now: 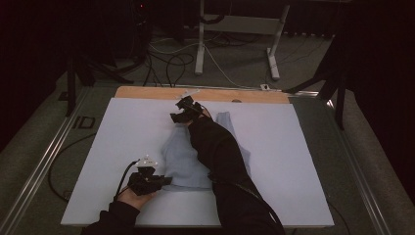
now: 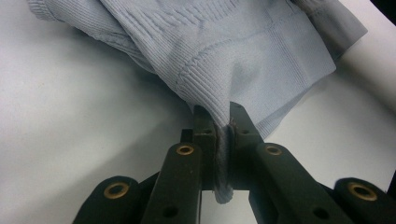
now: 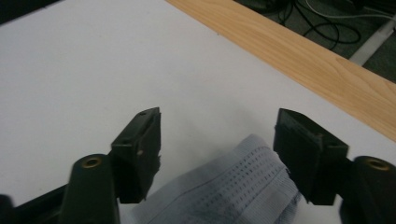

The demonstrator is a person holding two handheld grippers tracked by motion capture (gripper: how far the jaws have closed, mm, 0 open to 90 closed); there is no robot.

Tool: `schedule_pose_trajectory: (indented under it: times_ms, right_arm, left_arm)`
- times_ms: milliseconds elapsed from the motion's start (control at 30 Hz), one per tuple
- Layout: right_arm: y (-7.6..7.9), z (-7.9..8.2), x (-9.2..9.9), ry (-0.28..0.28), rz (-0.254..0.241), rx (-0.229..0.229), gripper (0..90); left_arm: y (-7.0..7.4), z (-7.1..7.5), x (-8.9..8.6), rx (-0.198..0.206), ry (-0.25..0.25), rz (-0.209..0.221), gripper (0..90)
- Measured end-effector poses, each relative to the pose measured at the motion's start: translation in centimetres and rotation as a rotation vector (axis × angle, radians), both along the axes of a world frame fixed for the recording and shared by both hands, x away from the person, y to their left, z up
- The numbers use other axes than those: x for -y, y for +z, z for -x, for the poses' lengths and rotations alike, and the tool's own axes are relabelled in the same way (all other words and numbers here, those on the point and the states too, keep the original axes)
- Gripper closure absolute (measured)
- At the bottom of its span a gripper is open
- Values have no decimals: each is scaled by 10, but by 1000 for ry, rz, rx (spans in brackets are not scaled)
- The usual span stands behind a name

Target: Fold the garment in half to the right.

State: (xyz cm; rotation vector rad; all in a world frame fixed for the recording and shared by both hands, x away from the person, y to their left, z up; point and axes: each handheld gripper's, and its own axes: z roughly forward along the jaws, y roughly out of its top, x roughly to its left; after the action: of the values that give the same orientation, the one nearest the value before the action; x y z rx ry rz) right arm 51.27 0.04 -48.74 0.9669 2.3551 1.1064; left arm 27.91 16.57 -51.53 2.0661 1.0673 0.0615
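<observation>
A light blue knitted garment (image 1: 181,161) lies crumpled in the middle of the white board (image 1: 122,137). My left gripper (image 1: 166,181) is at the garment's near left corner, shut on its ribbed edge (image 2: 219,154), which is pinched between the jaws (image 2: 218,116). The rest of the fabric (image 2: 233,56) drapes away from it. My right gripper (image 1: 177,117) reaches to the garment's far end, the dark sleeve (image 1: 220,152) lying across the cloth. Its jaws stand open (image 3: 217,135), with a tip of the garment (image 3: 233,186) lying between them and the pads apart from the cloth.
A strip of wooden tabletop (image 1: 147,92) shows along the board's far edge (image 3: 303,56). Metal rails (image 1: 44,161) run down both sides of the table. Beyond it are white table legs (image 1: 200,44) and cables on the floor (image 1: 171,63).
</observation>
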Motion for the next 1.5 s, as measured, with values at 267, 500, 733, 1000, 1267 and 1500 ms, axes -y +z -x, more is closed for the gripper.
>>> schedule_pose_trajectory:
  times_ms: [267, 500, 733, 1000, 1267, 1500]
  right_arm:
    - [-12, -10, -5, -47, 51, -26, 393]
    - [-23, -14, -8, -77, 88, -36, 400]
    - [-29, -15, -14, -72, 158, -36, 474]
    - [-35, -16, -14, -62, 228, -32, 642]
    - [-34, -15, -12, -75, 267, -13, 851]
    - [-27, -14, -9, -67, 232, -6, 874]
  left_arm:
    - [0, 1, 1, 0, -4, 13, 852]
    - [1, 1, 3, -2, -13, 20, 852]
    - [1, 1, 4, -2, -16, 24, 852]
    - [0, 1, 5, -5, -16, 23, 852]
    - [-1, 1, 5, -5, -11, 23, 852]
    - [-1, 1, 4, -8, -9, 26, 852]
